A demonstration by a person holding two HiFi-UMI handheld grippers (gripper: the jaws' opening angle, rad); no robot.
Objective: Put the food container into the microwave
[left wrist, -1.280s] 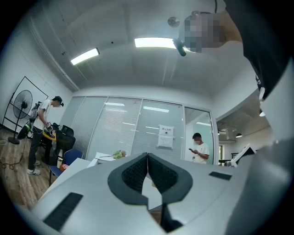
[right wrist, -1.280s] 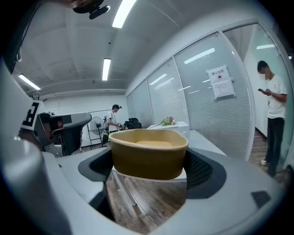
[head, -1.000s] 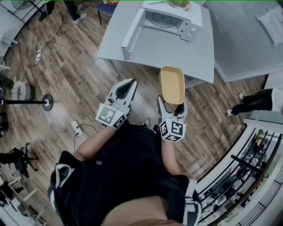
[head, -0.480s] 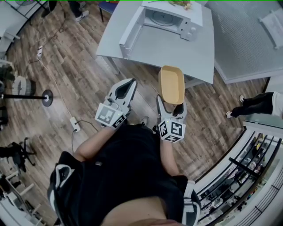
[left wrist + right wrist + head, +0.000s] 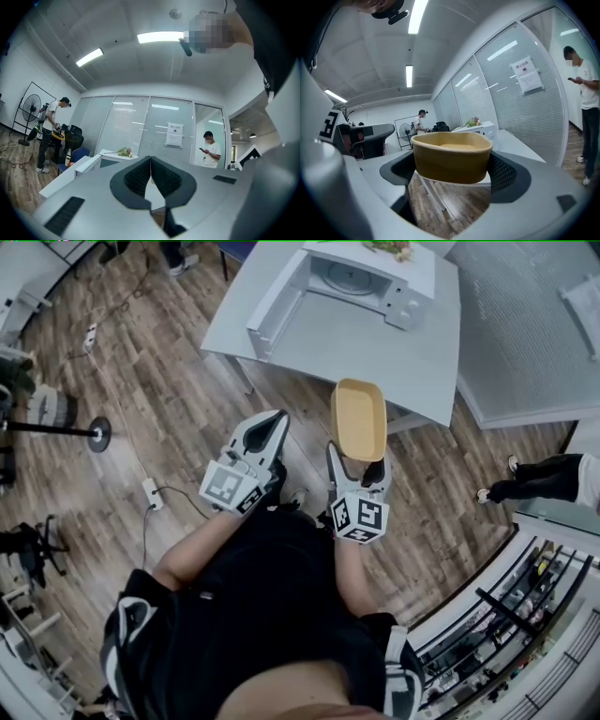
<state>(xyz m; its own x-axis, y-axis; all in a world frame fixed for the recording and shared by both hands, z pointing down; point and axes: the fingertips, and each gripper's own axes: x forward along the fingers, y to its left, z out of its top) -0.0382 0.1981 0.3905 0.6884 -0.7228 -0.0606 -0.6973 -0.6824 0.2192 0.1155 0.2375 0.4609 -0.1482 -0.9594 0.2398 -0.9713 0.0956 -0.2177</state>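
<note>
An empty tan food container (image 5: 358,420) is held level in my right gripper (image 5: 356,465), which is shut on its near end; in the right gripper view the container (image 5: 451,156) fills the space between the jaws. It hangs over the wooden floor, just short of the table's near edge. The white microwave (image 5: 354,277) stands at the far side of the grey table (image 5: 375,352) with its door (image 5: 274,306) swung open to the left. My left gripper (image 5: 265,432) is shut and holds nothing, level with the right one; its closed jaws (image 5: 150,180) point toward the table.
A bunch of greens (image 5: 386,247) lies on top of the microwave. A fan stand (image 5: 89,432) and a power strip with cable (image 5: 148,495) are on the floor at left. A person's legs (image 5: 539,476) are at right, near shelving (image 5: 525,615).
Both grippers and the container have drifted slightly forward toward the table. The right gripper's hold on the container is unchanged, and the left stays shut.
</note>
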